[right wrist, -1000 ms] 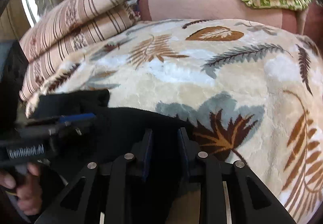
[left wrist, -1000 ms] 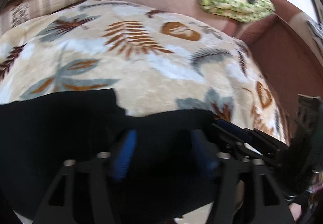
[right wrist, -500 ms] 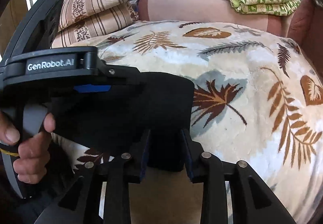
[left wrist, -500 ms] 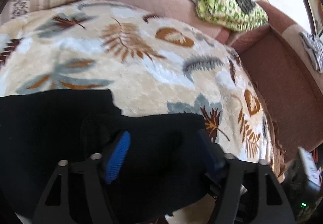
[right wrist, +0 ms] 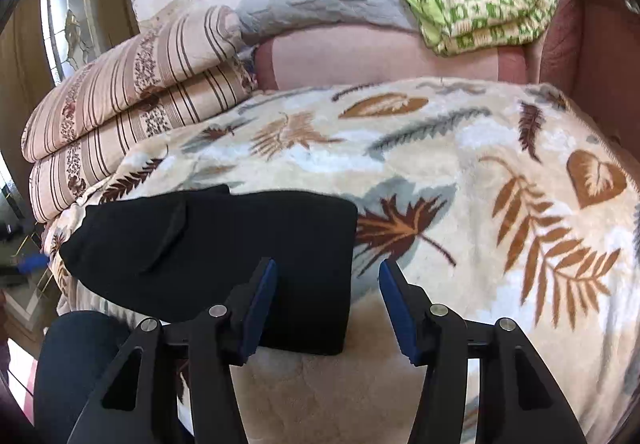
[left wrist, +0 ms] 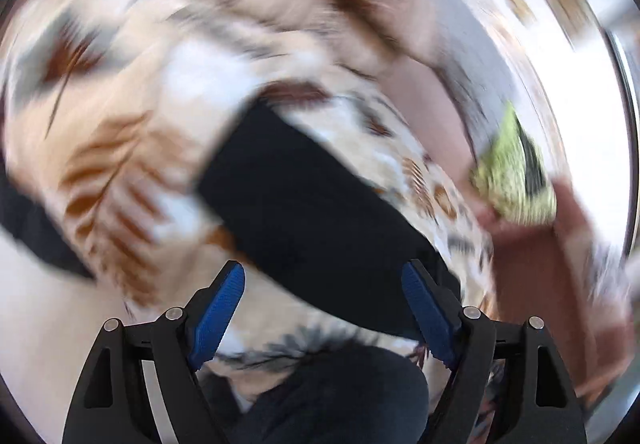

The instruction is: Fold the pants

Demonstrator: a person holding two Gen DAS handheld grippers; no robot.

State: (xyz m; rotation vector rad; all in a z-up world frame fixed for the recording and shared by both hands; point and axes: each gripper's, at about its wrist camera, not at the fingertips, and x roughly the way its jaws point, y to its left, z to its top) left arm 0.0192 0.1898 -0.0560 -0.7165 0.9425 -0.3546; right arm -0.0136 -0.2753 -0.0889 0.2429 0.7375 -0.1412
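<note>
Broadly, I have a leaf-print blanket (right wrist: 460, 164) spread over the bed, with striped folded bedding (right wrist: 132, 92) and a green checked cloth (right wrist: 488, 4) piled behind it. On the blanket's near left part lie the black pants (right wrist: 224, 244), folded into a compact, squarish bundle with a crisp right edge. My right hand-held gripper (right wrist: 326, 306) is opening, its jaws apart; the bundle's right portion sits between the blue pads, but neither pad presses on it. My left hand-held gripper (left wrist: 322, 314) is opening too, jaws wide and holding nothing, and its view is heavily smeared, showing only the dark pants (left wrist: 312, 212) ahead of its fingers. I judge the fold essentially made and this the release step. Next I would need to draw both grippers clear without snagging the cloth, then check whether the bundle needs another fold or a smoothing pass.
</note>
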